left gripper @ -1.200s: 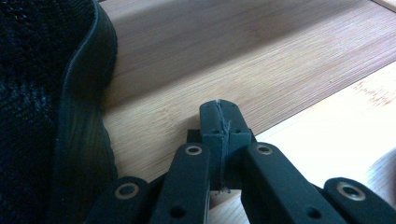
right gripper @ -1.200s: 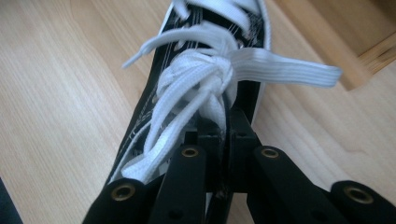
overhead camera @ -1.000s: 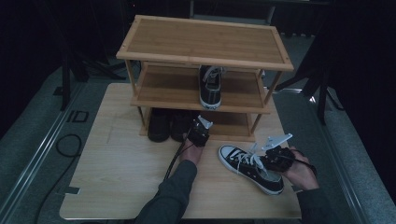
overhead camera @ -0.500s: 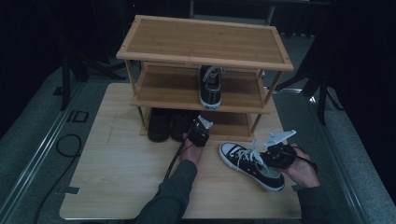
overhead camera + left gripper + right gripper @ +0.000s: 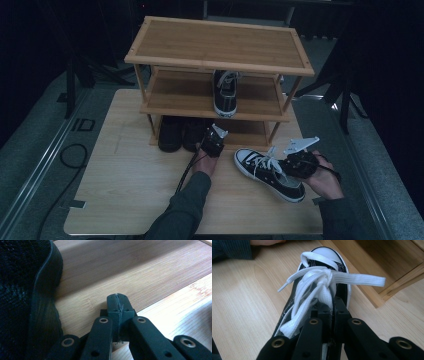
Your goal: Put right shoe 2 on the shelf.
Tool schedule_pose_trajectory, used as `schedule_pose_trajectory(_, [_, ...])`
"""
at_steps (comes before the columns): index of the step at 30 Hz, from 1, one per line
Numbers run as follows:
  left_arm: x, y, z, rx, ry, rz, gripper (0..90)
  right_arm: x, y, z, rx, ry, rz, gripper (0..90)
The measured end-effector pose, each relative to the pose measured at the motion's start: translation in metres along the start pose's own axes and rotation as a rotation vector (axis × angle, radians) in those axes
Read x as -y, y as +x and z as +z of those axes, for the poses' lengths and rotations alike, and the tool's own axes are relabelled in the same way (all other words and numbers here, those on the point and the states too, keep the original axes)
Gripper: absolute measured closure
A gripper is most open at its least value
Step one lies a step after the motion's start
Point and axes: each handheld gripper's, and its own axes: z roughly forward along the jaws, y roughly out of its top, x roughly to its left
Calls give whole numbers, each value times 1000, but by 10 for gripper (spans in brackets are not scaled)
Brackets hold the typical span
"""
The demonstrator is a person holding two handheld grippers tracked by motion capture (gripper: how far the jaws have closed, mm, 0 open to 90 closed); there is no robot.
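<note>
A black-and-white sneaker (image 5: 267, 172) with white laces (image 5: 319, 285) lies on the wooden table (image 5: 130, 170), toe toward the shoe rack (image 5: 220, 45). My right gripper (image 5: 282, 167) reaches into the sneaker (image 5: 322, 255) from the heel side. In the right gripper view the right gripper (image 5: 332, 306) has its jaws shut at the tongue, under the laces. My left gripper (image 5: 211, 137) rests at the rack's bottom shelf, just right of a pair of black shoes (image 5: 182, 134). Its jaws (image 5: 118, 302) are pressed together with nothing between them, a black shoe (image 5: 27, 297) close at the left.
A second matching sneaker (image 5: 225, 92) stands on the rack's middle shelf, toe toward me. The bottom shelf (image 5: 130, 270) shows bare wood right of the black shoes. The rack's right leg (image 5: 397, 287) stands just beyond the sneaker's toe. A cable (image 5: 187, 170) trails from the left gripper.
The right hand with the sneaker has shifted very slightly away from me and to the right. The left gripper has stayed put.
</note>
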Motion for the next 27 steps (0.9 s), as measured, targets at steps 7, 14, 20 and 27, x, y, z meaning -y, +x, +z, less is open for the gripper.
schedule_pose_trajectory(7, [0,0,0,1,0,-1,898,-4,0,-4,-8,-9,-1,873])
schedule_pose_trajectory(14, [0,0,0,1,0,-1,898,-10,-2,-8,5,-32,-6,873])
schedule_pose_trajectory(20, [0,0,0,2,0,-2,898,-15,-2,-12,8,-43,-8,873])
schedule_pose_trajectory(27, [0,0,0,1,0,0,898,-19,-4,-14,1,-50,-8,873])
